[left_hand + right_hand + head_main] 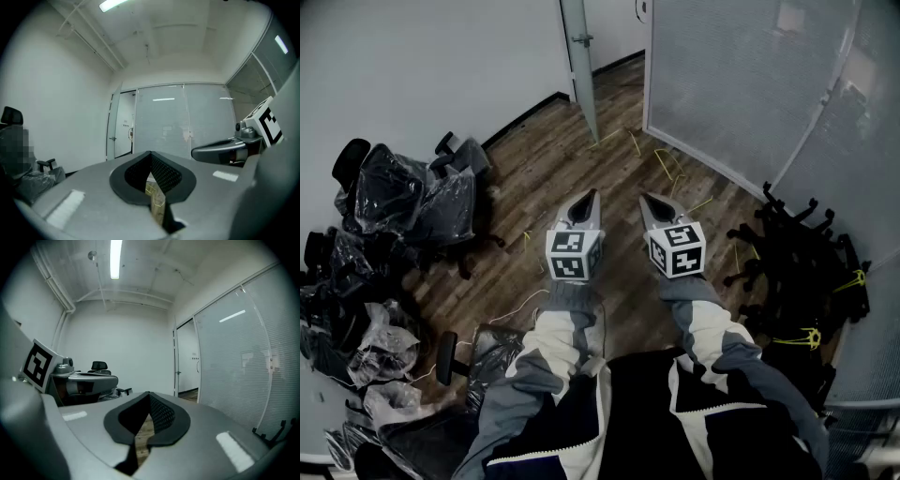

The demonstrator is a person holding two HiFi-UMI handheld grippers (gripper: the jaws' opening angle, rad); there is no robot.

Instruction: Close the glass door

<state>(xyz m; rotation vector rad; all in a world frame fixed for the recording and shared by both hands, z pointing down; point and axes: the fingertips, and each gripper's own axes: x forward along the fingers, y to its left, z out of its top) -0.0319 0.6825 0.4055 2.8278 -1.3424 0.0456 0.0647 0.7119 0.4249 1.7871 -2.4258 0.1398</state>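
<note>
Office chairs (412, 202): wrapped in dark plastic, heaped against the wall, cut off at the left edge. Left gripper (590, 195): jaws closed tip to tip, nothing held; its cube (574, 253) bears black-and-white square markers. Glass door (579, 66): stands open, well apart from both grippers, top cut off. Right gripper (646, 199): jaws closed, empty. Frosted glass wall (741, 84). Black chair bases (797, 253): yellow ties, details hard to make out.
</note>
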